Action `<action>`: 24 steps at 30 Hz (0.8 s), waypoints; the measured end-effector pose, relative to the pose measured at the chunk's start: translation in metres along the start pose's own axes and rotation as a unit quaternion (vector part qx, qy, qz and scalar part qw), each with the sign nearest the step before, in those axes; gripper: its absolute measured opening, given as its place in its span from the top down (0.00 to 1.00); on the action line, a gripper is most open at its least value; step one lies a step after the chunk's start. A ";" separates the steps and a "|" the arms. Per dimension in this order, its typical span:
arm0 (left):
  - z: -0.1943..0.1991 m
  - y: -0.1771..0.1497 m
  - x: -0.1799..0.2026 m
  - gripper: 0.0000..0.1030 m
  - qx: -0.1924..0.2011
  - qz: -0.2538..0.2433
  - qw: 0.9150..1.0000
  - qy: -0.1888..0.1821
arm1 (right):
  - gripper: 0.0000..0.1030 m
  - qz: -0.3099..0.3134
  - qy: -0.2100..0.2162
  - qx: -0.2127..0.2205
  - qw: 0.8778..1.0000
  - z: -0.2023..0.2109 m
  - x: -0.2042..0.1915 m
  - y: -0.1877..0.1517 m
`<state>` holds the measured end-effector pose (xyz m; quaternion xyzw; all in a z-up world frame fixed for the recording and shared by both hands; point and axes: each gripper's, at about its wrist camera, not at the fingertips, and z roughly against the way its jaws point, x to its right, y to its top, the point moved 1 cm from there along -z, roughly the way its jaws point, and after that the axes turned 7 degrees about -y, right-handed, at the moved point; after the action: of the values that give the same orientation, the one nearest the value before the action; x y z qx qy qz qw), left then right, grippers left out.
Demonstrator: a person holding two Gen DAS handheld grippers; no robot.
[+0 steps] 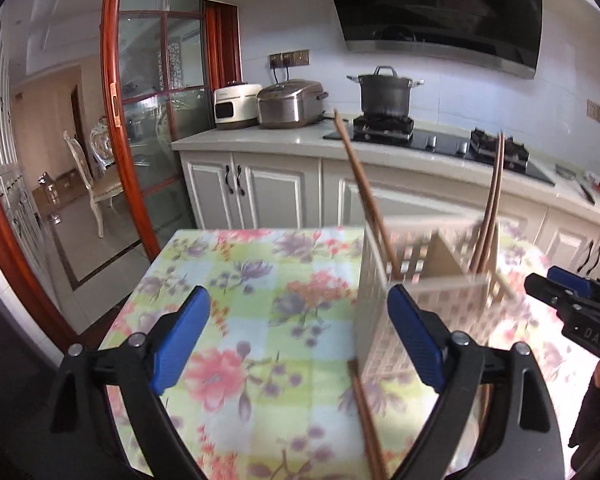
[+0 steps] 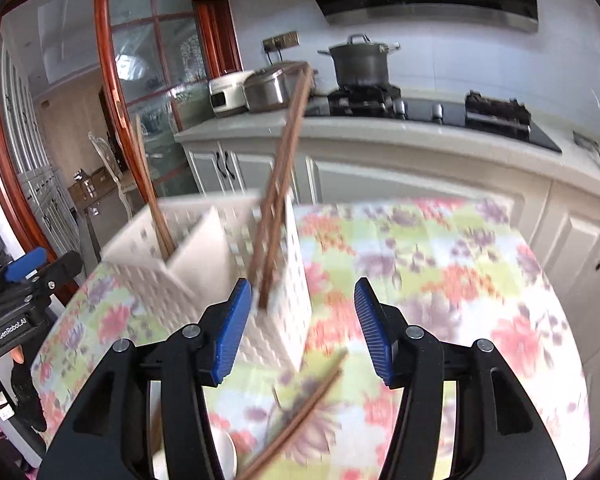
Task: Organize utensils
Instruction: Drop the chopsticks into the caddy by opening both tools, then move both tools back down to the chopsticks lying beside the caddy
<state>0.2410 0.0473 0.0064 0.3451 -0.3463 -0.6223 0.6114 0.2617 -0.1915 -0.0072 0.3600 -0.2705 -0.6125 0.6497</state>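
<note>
Left hand-held gripper (image 1: pixel 300 344) hovers over the floral-cloth worktop (image 1: pixel 236 280), jaws wide apart, nothing btwn them. Its right blue pad sits in front of the white perforated utensil caddy (image 1: pixel 440 304), which stands upright on the worktop w/ a divider making compartments.

Right hand-held gripper (image 2: pixel 298 328) also spread apart, empty; left pad just in front of the caddy's near corner (image 2: pixel 292 264).

Chopsticks: one brown stick (image 1: pixel 364 192) leans out of the caddy's left compartment, tilted left. A pair (image 1: pixel 494 200) stands in the right compartment, nearly upright; in the right wrist view the same pair (image 2: pixel 280 176) leans toward the camera. More loose chopsticks (image 2: pixel 300 412) lie flat on the cloth near the right hand-held gripper, crossing at a slant. Another stick (image 1: pixel 366 420) lies on the cloth by the caddy's near-left base. Edges blurred, exact count unclear.

Bkgd: kitchen counter w/ a pot (image 1: pixel 384 92) on the stove, rice cooker (image 1: pixel 292 102) beside it.
</note>
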 end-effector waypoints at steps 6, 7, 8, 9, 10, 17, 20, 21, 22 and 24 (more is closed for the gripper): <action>0.002 -0.042 0.001 0.12 -0.023 0.012 1.000 -0.001 | 0.55 -0.005 -0.016 -0.030 0.999 -0.006 0.002 -0.042; 0.002 -0.051 -0.001 0.12 -0.028 0.019 0.999 -0.002 | 0.58 -0.007 -0.022 -0.035 0.999 -0.006 0.003 -0.048; 0.002 -0.057 -0.002 0.12 -0.032 0.025 0.999 -0.003 | 0.61 -0.012 -0.025 -0.041 0.999 -0.007 0.004 -0.053; 0.002 -0.066 -0.002 0.12 -0.038 0.031 0.999 -0.005 | 0.63 -0.019 -0.025 -0.050 0.998 -0.008 0.006 -0.060; 0.002 -0.072 -0.002 0.12 -0.041 0.033 0.999 -0.007 | 0.65 -0.022 -0.025 -0.060 0.998 -0.011 0.008 -0.065; 0.006 -0.097 -0.001 0.12 -0.040 0.029 0.999 0.001 | 0.77 -0.033 -0.031 -0.110 0.993 -0.021 0.011 -0.092; 0.006 -0.102 -0.001 0.12 -0.037 0.025 0.999 0.006 | 0.77 -0.033 -0.025 -0.115 0.992 -0.021 0.006 -0.093; 0.005 -0.104 0.000 0.12 -0.038 0.023 0.999 0.007 | 0.77 -0.031 -0.026 -0.117 0.992 -0.022 0.004 -0.094; 0.004 -0.106 0.000 0.12 -0.041 0.021 0.999 0.007 | 0.77 -0.031 -0.026 -0.118 0.992 -0.022 0.002 -0.094; 0.002 -0.110 0.000 0.12 -0.047 0.019 0.999 0.006 | 0.78 -0.031 -0.025 -0.125 0.991 -0.025 -0.002 -0.095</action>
<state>0.1820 0.0490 -0.0869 0.3130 -0.3191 -0.6241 0.6409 0.2240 -0.1850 -0.0973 0.2689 -0.1967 -0.6703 0.6631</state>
